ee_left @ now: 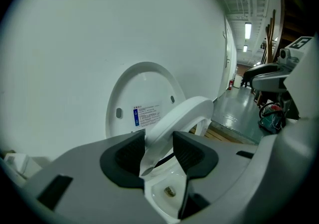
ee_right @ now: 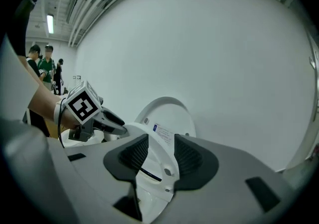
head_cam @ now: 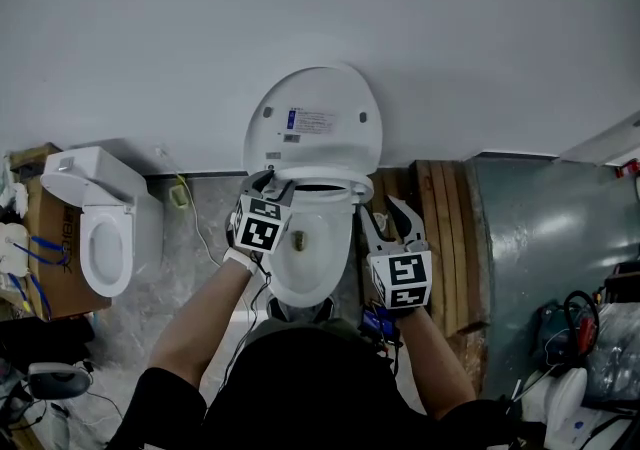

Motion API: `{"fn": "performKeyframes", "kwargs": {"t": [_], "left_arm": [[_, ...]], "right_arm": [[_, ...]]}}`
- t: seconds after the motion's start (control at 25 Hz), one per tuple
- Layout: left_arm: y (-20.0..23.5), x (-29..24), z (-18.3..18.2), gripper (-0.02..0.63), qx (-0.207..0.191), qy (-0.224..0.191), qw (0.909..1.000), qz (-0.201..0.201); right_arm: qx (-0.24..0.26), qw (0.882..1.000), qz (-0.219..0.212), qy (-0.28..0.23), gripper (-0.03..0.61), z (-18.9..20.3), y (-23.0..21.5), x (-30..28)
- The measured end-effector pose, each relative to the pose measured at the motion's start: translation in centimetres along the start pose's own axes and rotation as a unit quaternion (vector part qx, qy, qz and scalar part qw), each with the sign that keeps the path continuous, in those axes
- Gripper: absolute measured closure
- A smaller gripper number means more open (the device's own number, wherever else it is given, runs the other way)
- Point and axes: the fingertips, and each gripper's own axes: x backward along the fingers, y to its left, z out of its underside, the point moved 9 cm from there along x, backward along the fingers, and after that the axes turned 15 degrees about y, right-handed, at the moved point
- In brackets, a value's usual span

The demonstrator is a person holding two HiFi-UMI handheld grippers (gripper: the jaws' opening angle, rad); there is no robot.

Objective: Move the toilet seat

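Observation:
A white toilet [head_cam: 305, 258] stands against the wall with its lid [head_cam: 313, 123] upright. The seat ring [head_cam: 325, 178] is tilted up off the bowl. My left gripper [head_cam: 268, 188] holds the seat's left side. In the left gripper view, the seat [ee_left: 174, 116] runs between the dark pads [ee_left: 130, 154] of the left gripper [ee_left: 158, 153], which press on it. My right gripper [head_cam: 385, 216] is at the seat's right side. In the right gripper view, the seat's edge [ee_right: 160, 161] fills the gap between the jaws of the right gripper [ee_right: 161, 156]. The left gripper [ee_right: 107, 121] shows across from it.
A second white toilet [head_cam: 100, 228] stands to the left beside a cardboard box [head_cam: 45, 248]. Wooden planks [head_cam: 445, 238] lie right of the bowl, then a grey metal floor plate [head_cam: 540, 238]. Tools and cables [head_cam: 570, 323] crowd the lower right. People [ee_right: 45, 66] stand far off.

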Motion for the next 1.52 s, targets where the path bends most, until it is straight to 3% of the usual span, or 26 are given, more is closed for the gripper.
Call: {"fn": "performKeyframes", "kwargs": {"t": [0.28, 0.64, 1.0, 1.52], "left_arm": [[0.6, -0.7, -1.2, 0.431, 0.006, 0.005, 0.9999, -0.009], [2.1, -1.8, -3.5, 0.428, 0.018, 0.001, 0.9997, -0.016], [3.1, -3.1, -5.4, 0.428, 0.019, 0.008, 0.9994, -0.028], [4.7, -4.9, -7.1, 0.428, 0.038, 0.006, 0.9985, -0.039]], "right_arm": [[-0.051, 0.998, -0.001, -0.020, 0.399, -0.3, -1.9, 2.2], [-0.075, 0.996, -0.007, -0.042, 0.405, -0.7, -2.4, 4.2], [-0.088, 0.994, 0.015, -0.055, 0.425, -0.2, -4.3, 4.9], [-0.094, 0.995, 0.020, -0.036, 0.430, 0.7, -5.0, 4.8]]}}
